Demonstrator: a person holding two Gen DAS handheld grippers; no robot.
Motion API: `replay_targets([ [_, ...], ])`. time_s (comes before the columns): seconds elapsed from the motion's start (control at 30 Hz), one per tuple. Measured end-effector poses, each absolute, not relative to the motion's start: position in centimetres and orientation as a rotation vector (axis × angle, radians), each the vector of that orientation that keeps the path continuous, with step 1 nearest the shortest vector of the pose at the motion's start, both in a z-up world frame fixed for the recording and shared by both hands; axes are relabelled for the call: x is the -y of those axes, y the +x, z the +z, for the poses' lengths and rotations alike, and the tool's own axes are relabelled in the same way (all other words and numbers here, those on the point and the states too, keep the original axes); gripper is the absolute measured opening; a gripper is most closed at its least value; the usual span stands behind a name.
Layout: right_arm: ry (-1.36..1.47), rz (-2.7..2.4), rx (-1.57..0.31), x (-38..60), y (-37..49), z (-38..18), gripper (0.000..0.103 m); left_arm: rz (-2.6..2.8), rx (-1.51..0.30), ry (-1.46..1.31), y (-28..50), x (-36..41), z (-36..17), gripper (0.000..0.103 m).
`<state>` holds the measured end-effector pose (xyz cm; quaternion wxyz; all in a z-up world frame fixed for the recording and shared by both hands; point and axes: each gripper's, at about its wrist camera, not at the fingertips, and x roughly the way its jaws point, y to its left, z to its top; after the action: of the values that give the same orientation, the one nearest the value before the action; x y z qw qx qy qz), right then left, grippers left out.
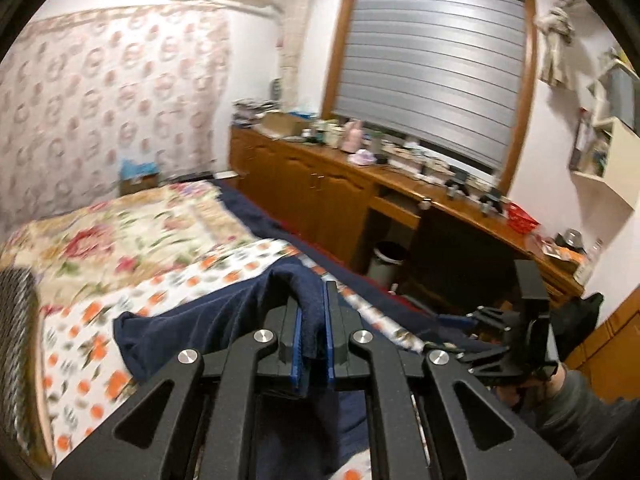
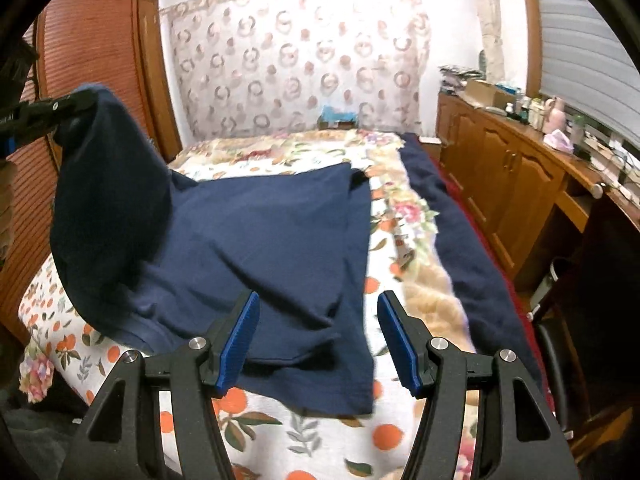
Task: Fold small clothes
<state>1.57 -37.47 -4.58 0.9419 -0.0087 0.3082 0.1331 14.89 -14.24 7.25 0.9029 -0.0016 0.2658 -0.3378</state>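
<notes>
Navy garment (image 2: pixel 256 240) lies spread on the orange-print bedspread (image 2: pixel 280 432), one corner lifted off the bed and clamped between the blue pads of the left gripper (image 1: pixel 313 344), while the right gripper (image 2: pixel 318 340) hovers above its near edge, jaws wide apart and gripping nothing.

No text or label is clear enough to read.

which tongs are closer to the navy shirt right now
Left. The left tongs are clamped on a raised corner of the navy shirt; the right tongs hover open just above its near edge.
</notes>
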Motion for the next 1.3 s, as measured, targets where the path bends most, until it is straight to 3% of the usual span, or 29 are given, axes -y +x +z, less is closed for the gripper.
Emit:
replay_targets([
  [0.17, 0.004, 0.256, -0.607, 37.7, 0.3, -4.8, 0.063, -0.762, -0.556, 0.043, 14.6, 18.1, 7.8, 0.010],
  [0.37, 0.019, 0.253, -0.608, 37.7, 0.5, -5.3, 0.063, -0.763, -0.648, 0.066, 15.4, 19.5, 4.5, 0.010],
  [0.47, 0.024, 0.248, -0.612, 38.1, 1.1, -5.2, 0.063, -0.750, -0.694, 0.082, 15.6, 19.5, 3.2, 0.018],
  [0.53, 0.024, 0.249, -0.612, 38.0, 1.2, -5.1, 0.063, -0.736, -0.681, 0.080, 15.1, 19.5, 3.2, 0.043],
  [0.73, 0.005, 0.254, -0.607, 37.9, 1.9, -4.3, 0.063, -0.653, -0.635, 0.086, 14.8, 16.5, 2.9, 0.077],
  [1.3, -0.131, 0.472, -0.624, 29.2, 8.6, -3.5, 0.063, -0.372, -0.634, 0.039, 15.8, 5.5, -0.9, 0.077],
])
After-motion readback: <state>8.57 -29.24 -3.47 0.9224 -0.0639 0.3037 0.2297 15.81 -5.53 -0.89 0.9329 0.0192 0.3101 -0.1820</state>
